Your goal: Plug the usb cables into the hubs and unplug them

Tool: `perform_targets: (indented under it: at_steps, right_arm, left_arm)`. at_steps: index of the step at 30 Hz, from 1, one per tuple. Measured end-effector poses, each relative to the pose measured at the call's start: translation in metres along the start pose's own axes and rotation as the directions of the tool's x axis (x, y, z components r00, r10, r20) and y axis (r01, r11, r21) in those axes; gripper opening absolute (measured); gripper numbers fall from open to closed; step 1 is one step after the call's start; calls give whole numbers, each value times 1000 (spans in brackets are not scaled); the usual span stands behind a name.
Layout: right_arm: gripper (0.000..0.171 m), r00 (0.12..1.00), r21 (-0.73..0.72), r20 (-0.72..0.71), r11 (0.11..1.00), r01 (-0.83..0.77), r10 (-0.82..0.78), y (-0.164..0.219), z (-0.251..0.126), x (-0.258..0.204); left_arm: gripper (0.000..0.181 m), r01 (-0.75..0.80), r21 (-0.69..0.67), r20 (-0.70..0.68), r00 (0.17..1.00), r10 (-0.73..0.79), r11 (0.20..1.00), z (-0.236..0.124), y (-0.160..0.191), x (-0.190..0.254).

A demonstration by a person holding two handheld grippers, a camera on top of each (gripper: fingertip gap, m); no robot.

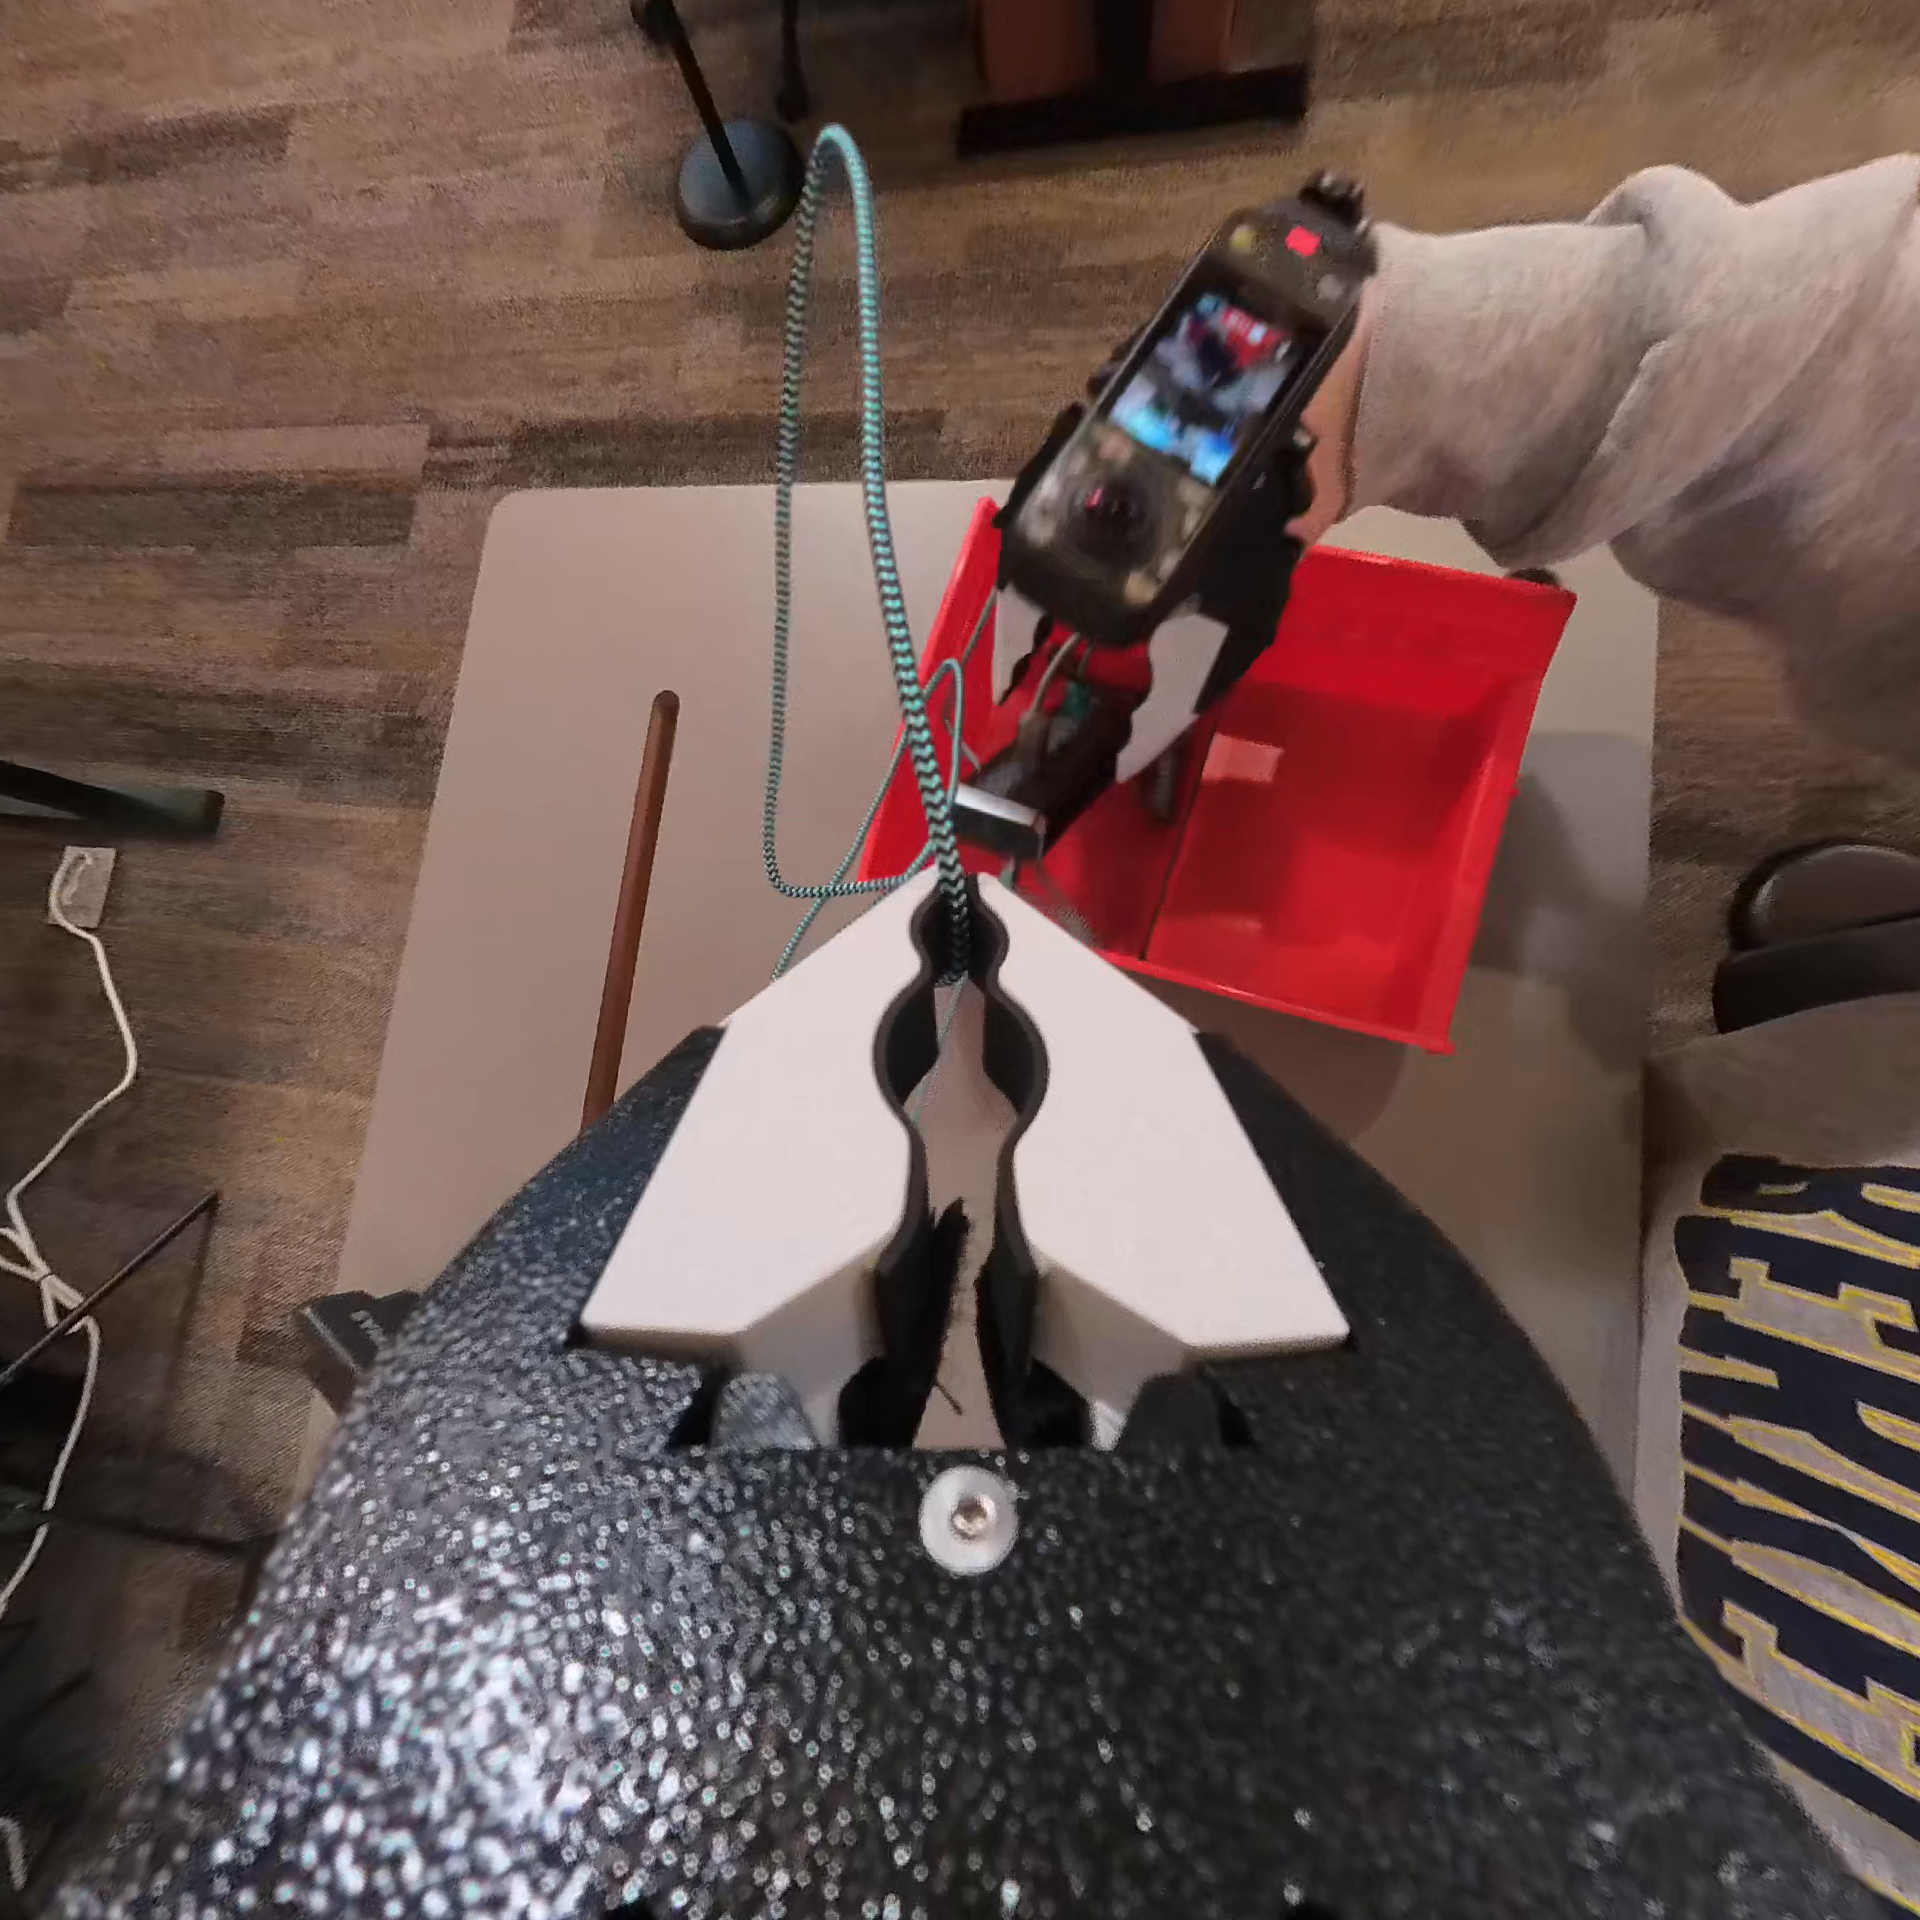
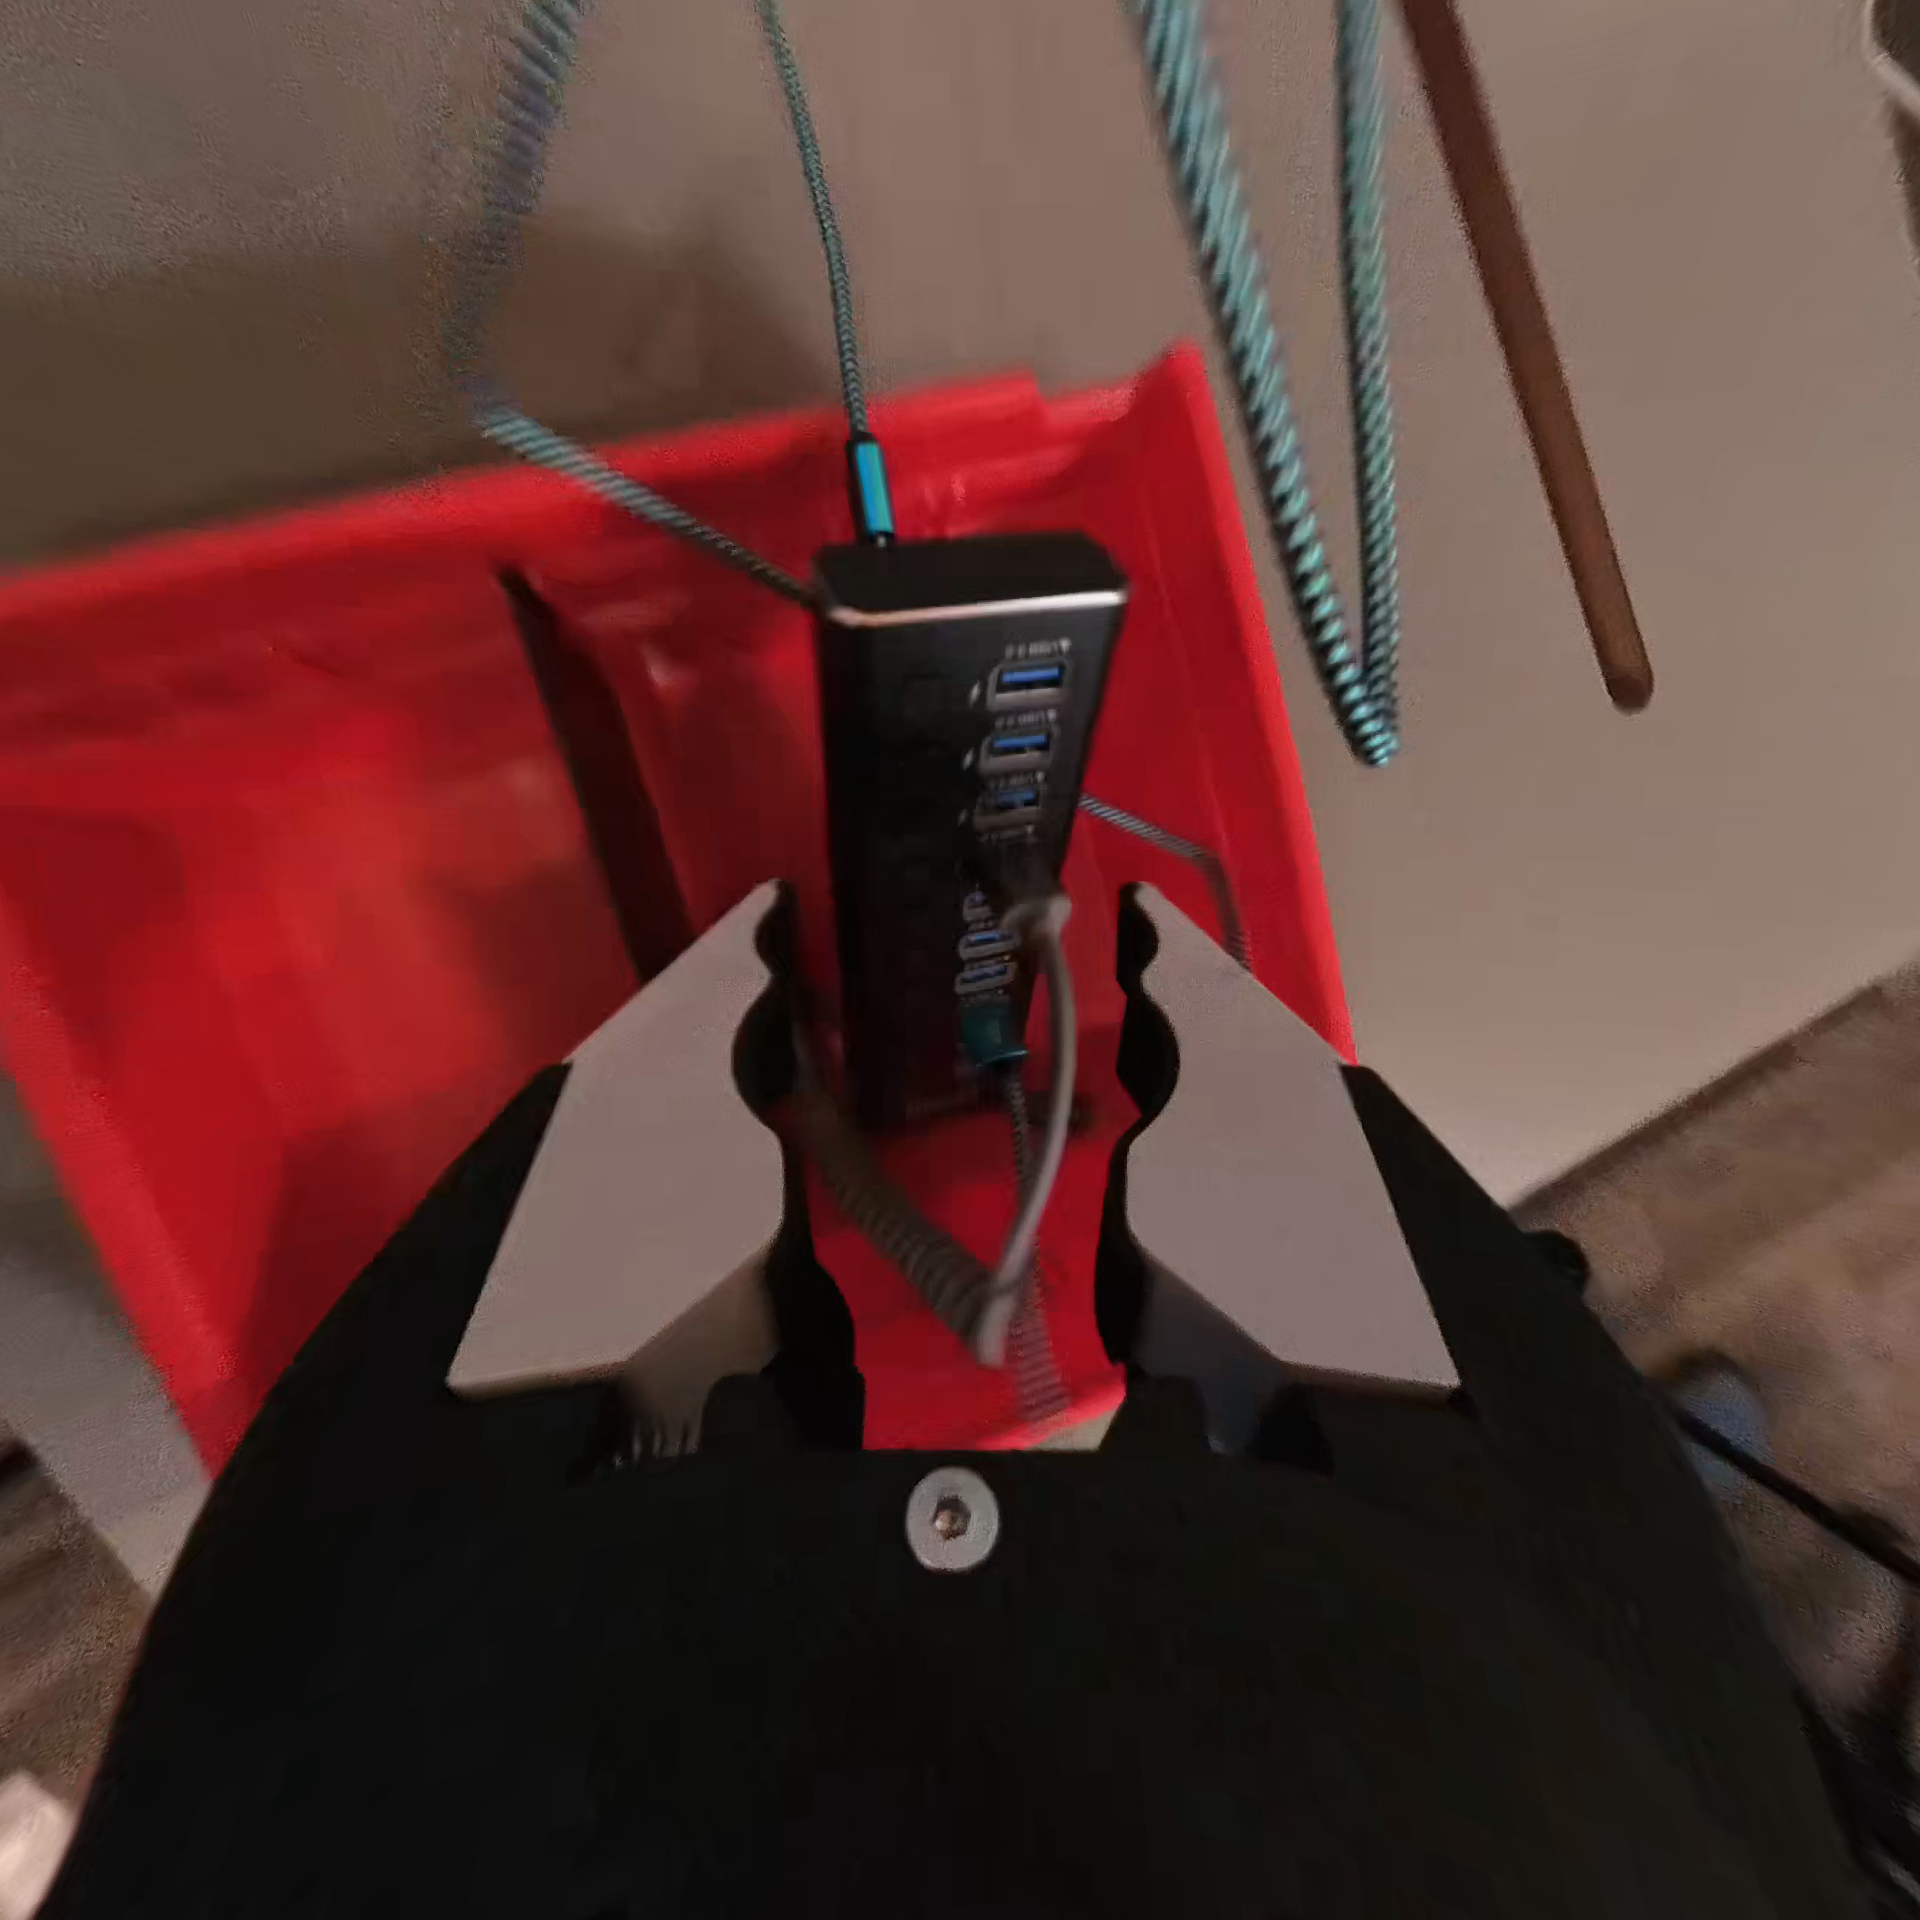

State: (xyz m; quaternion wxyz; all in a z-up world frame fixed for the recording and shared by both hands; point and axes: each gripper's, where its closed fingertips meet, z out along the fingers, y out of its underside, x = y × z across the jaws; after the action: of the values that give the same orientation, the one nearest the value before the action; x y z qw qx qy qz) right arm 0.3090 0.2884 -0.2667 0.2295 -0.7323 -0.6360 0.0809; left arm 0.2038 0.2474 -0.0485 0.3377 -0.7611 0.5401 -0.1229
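My left gripper (image 1: pixel 957 902) is shut on a teal braided USB cable (image 1: pixel 821 343) at its tips, above the near left corner of a red bin (image 1: pixel 1351 790). The cable loops high up and back down toward the bin. My right gripper (image 2: pixel 951 904) is open inside the red bin (image 2: pixel 312 831), its fingers on either side of a black USB hub (image 2: pixel 914 748) without clearly touching it. It also shows in the left wrist view (image 1: pixel 1081 717). A teal plug (image 2: pixel 868 488) sits in the hub's far end. A grey cable (image 2: pixel 1049 1039) and another teal plug (image 2: pixel 992 1039) sit in its side ports.
The bin stands on a beige table (image 1: pixel 644 623). A brown wooden rod (image 1: pixel 632 894) lies on the table left of the bin, and shows in the right wrist view (image 2: pixel 1527 364). A person's grey sleeve (image 1: pixel 1662 395) reaches in from the right. A black stand base (image 1: pixel 740 192) is on the floor. Across from one pair of fingers to the other is roughly 25 cm.
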Motion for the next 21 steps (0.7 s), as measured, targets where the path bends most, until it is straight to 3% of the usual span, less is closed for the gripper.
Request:
perform_targets:
  at_steps: [3,6,9,13,16,18,20,21]
  right_arm:
    - [74,995,255,38,962,-98,91,-44,-40,-2]
    - [91,988,551,43,822,-146,147,-95,-85,-3]
    - [102,975,706,24,687,-172,220,-130,-103,-3]
    - [96,959,782,87,578,-233,269,-160,-94,-12]
    - [70,948,820,44,531,-214,314,-168,-93,-6]
    - [70,943,844,86,479,-240,322,-174,-96,-8]
    - [83,942,841,173,455,-294,288,-183,-94,-17]
    - [74,941,829,194,467,-309,278,-185,-90,-21]
  left_arm:
    - [0,21,66,-4,1000,-21,998,1,-1,-8]
    - [0,59,196,-110,993,-38,979,-2,-17,2]
    - [0,82,345,-221,975,-4,935,-6,-40,18]
    - [0,148,515,-339,940,42,844,-14,-67,40]
    - [0,224,578,-439,896,68,784,-22,-75,54]
    - [0,270,605,-487,870,80,749,-26,-78,59]
    - [0,270,621,-474,877,79,736,-23,-79,56]
    - [0,258,628,-455,887,77,734,-21,-79,52]
